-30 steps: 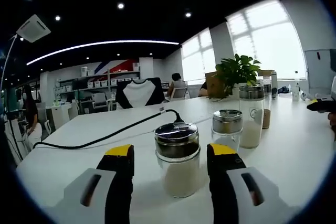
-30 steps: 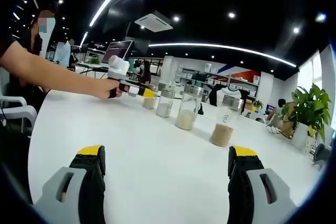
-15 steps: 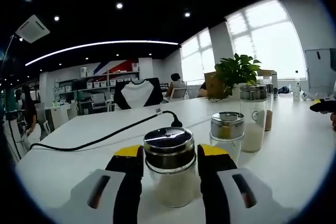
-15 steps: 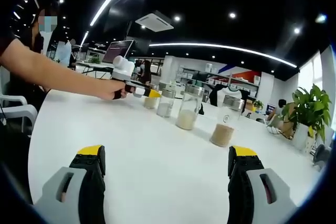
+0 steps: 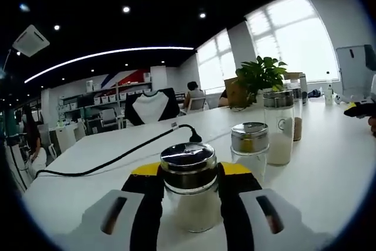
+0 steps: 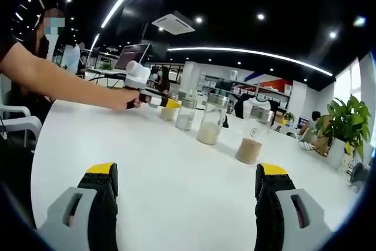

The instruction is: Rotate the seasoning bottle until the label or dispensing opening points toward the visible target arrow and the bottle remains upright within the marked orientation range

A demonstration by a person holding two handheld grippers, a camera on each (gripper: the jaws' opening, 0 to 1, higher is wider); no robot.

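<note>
Field notes. In the left gripper view I am seeing the left hand-held gripper (image 5: 189,183) with its two yellow-tipped jaws pressing on either side of the seasoning bottle (image 5: 189,187), a glass jar with a shiny metal cap and pale powder inside. It is standing upright on the white worktop (image 5: 329,168). The jar's base is sitting low between the jaws, and I am unable to make out any label, dispensing opening or arrow mark from here.

Just beyond it a shorter jar (image 5: 249,148) and a tall jar (image 5: 279,126) are standing in a row; a further jar behind the tall one is mostly hidden. A black cable (image 5: 117,157) is running across the worktop, and a potted plant (image 5: 261,77) is standing further back.

In the right gripper view the right hand-held gripper (image 6: 185,201) is hanging above bare worktop with jaws wide apart, gripping nothing. Across the worktop a person's arm (image 6: 53,77) is reaching out level, the hand (image 6: 126,99) wrapped around the other gripper's handle, its yellow tip against the far jar, which is too small there to read. Three jars (image 6: 210,120) are lining up alongside it.
</note>
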